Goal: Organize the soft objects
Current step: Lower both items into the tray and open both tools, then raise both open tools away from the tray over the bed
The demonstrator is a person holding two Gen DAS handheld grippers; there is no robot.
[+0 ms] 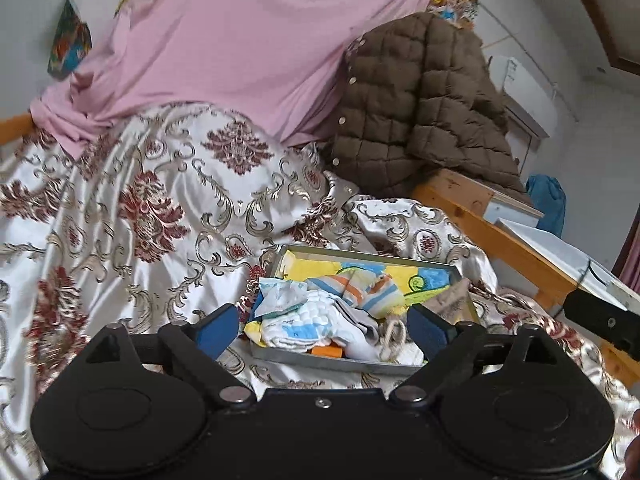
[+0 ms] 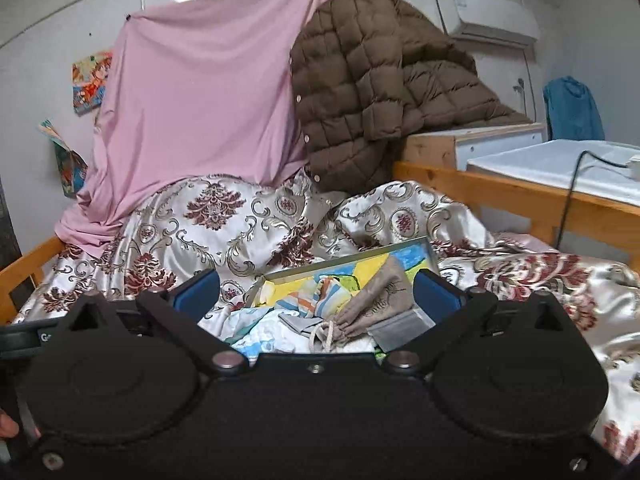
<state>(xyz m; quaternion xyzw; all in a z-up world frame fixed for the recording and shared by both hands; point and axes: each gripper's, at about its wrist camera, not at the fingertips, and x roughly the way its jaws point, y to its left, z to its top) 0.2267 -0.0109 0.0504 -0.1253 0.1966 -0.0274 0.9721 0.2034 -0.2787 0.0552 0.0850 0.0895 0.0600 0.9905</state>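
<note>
The metal tray lies on the patterned bedspread, likely set there as the one place to gather loose cloth; inside it sit a striped sock, a white quilted cloth, and at its right edge a beige drawstring pouch, all heaped on a bright printed liner; the left gripper hangs just before the tray's near rim, jaws spread wide and empty; the right gripper hovers by the tray's right side, equally wide, gripping nothing; behind the tray a brown quilted jacket and pink sheet stay untouched.
</note>
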